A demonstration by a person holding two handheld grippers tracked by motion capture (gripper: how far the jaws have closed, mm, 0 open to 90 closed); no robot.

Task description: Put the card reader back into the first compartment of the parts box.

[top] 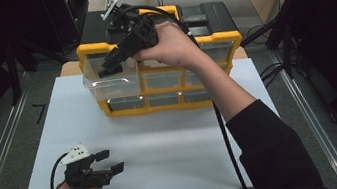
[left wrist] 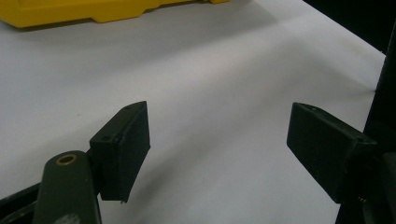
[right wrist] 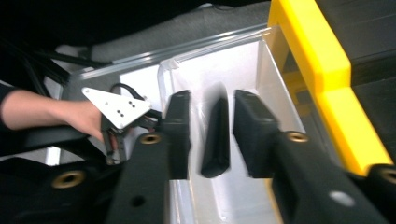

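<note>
A yellow drawer organizer [top: 85, 50] stands at the far side of the white table [top: 174, 144]. Its top-left clear drawer [top: 104, 86] is pulled out. My right gripper [top: 104, 67] points down into that drawer. In the right gripper view the jaws of my right gripper [right wrist: 212, 100] stand a little apart around a slim black object [right wrist: 216, 140], blurred, with a gap on each side, inside the clear drawer [right wrist: 275, 79]. My left gripper [top: 112, 161] rests at the near left of the table, open and empty; its view shows my left gripper [left wrist: 219, 140] over bare white surface.
The organizer's other clear drawers [top: 162, 80] are closed. Its yellow frame [right wrist: 322, 65] runs along the right of the open drawer, and its base [left wrist: 70, 11] lies far ahead of the left gripper. Dark stands and cables flank the table.
</note>
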